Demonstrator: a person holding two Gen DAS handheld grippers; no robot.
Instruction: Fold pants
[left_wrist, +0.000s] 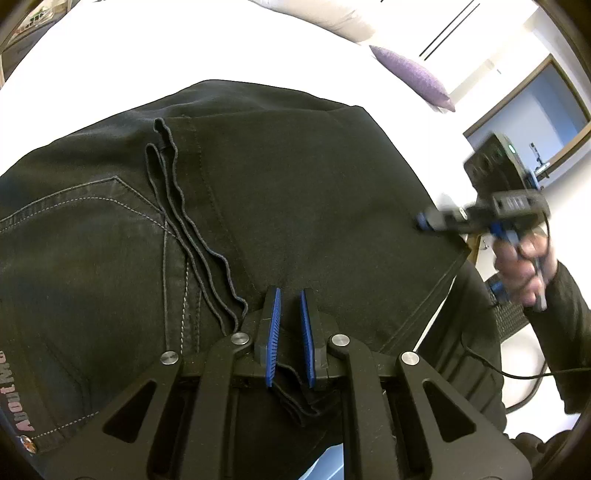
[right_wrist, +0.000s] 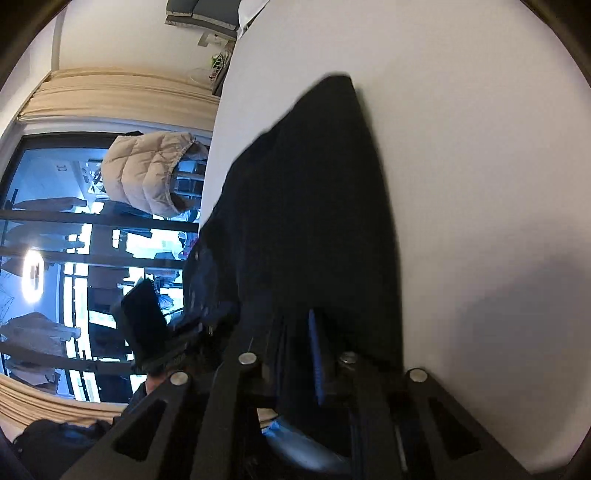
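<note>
Black jeans (left_wrist: 280, 206) lie folded on a white bed (left_wrist: 184, 48), back pocket at left and leg hems doubled over the seat. My left gripper (left_wrist: 290, 302) sits at the near edge with its blue pads a little apart; dark cloth lies between them low down. My right gripper (left_wrist: 424, 221) shows blurred at the jeans' right edge, held by a hand. In the right wrist view the right gripper (right_wrist: 295, 321) is shut on the black jeans (right_wrist: 314, 206), which stretch away over the bed (right_wrist: 480, 166).
A purple pillow (left_wrist: 413, 75) and a white pillow (left_wrist: 332, 18) lie at the bed's far side. A beige puffer jacket (right_wrist: 147, 173) hangs by a dark window (right_wrist: 74, 240). A mirror (left_wrist: 535, 107) is on the right wall.
</note>
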